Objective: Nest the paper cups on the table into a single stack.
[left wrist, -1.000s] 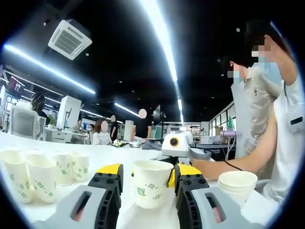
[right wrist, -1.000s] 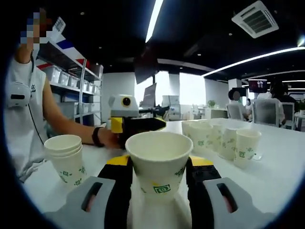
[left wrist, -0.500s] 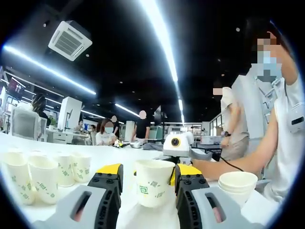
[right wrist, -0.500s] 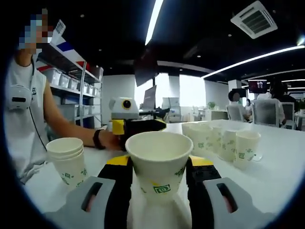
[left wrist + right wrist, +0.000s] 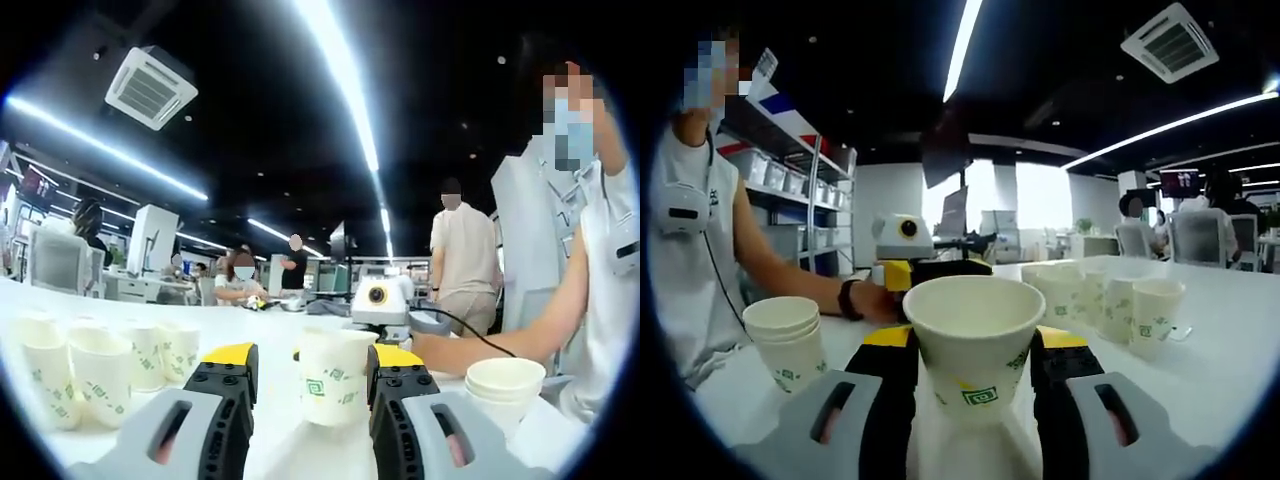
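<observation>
Right gripper (image 5: 973, 355) had its fingers clamped on a paper cup (image 5: 973, 325), mid-carry. Started stack (image 5: 788, 340) stood on the worktop (image 5: 1230, 350) nearby; loose cups (image 5: 1110, 300) waited opposite. Left gripper (image 5: 315, 385) fingers stood apart, seemingly empty. Next: lower cup into stack.

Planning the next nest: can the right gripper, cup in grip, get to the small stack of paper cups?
Probably yes: the right gripper holds a white paper cup, with bare white table toward the stack of paper cups.

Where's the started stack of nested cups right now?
In the right gripper view the stack stands on the table at lower left, beside the person's wrist; in the left gripper view it sits lower right.
</observation>
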Tool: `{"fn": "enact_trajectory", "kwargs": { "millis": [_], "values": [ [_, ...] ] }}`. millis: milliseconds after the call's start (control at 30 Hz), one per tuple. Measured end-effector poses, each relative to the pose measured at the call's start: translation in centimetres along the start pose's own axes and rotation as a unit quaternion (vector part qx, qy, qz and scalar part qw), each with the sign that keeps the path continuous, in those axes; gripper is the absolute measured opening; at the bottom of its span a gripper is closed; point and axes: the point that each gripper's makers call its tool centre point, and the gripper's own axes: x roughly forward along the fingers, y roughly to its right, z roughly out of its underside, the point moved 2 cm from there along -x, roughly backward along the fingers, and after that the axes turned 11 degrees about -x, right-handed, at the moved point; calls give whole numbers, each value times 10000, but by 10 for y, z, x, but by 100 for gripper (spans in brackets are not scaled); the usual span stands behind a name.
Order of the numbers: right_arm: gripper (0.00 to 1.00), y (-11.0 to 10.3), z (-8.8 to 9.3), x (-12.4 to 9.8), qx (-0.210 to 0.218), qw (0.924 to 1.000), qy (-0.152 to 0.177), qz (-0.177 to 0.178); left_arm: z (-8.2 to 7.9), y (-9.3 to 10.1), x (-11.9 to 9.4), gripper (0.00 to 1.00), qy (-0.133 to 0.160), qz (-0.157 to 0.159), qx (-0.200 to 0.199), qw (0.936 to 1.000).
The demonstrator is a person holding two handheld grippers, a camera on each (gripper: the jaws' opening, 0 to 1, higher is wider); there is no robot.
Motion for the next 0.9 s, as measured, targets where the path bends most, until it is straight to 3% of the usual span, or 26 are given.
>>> {"fn": "enact_trajectory", "kwargs": {
  "millis": [267, 433, 900],
  "values": [
    [47, -4, -15, -12, 21, 10000, 14, -53, -3, -2, -2, 47, 60, -40, -28, 10000],
    [47, -13, -33, -24, -68, 10000, 56, -27, -2, -3, -1, 47, 30, -65, 19, 10000],
    [47, -76, -99, -28, -249, 9962, 721, -421, -2, -1, -2, 47, -2, -66, 75, 9999]
  ]
}}
